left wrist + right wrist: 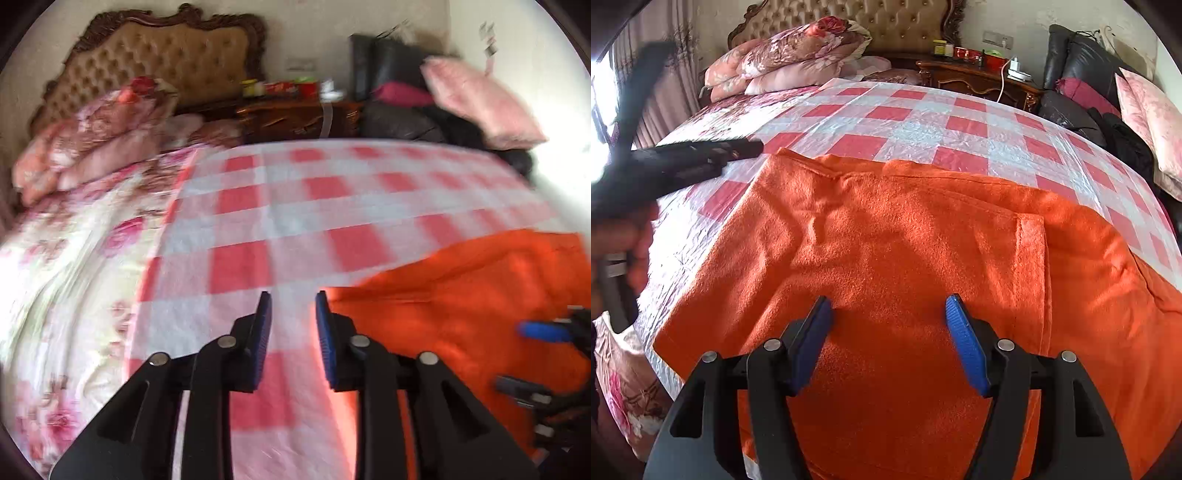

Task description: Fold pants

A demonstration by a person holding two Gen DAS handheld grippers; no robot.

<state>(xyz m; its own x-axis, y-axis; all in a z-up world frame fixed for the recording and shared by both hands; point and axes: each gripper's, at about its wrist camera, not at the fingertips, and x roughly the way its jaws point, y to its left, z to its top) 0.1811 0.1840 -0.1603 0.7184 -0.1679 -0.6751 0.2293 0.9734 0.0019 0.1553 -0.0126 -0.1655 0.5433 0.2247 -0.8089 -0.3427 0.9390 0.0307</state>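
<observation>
right tongs point(888, 308) wide over orange pants point(905, 229); left tongs point(293, 306) narrow, empty.

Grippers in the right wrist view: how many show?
2: the right gripper open over the orange pants at bottom centre, and the left gripper, blurred, at the left edge over the checked sheet.

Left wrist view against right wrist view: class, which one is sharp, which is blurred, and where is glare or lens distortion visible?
Left wrist view: motion-smeared all over, the checked cloth soft, white glare at the right edge. Right wrist view: sharp, the orange pants showing their nap, glare at the window on the left, only the left hand-held gripper blurred. Both: fisheye bending of the bed, dark round corners.
</observation>
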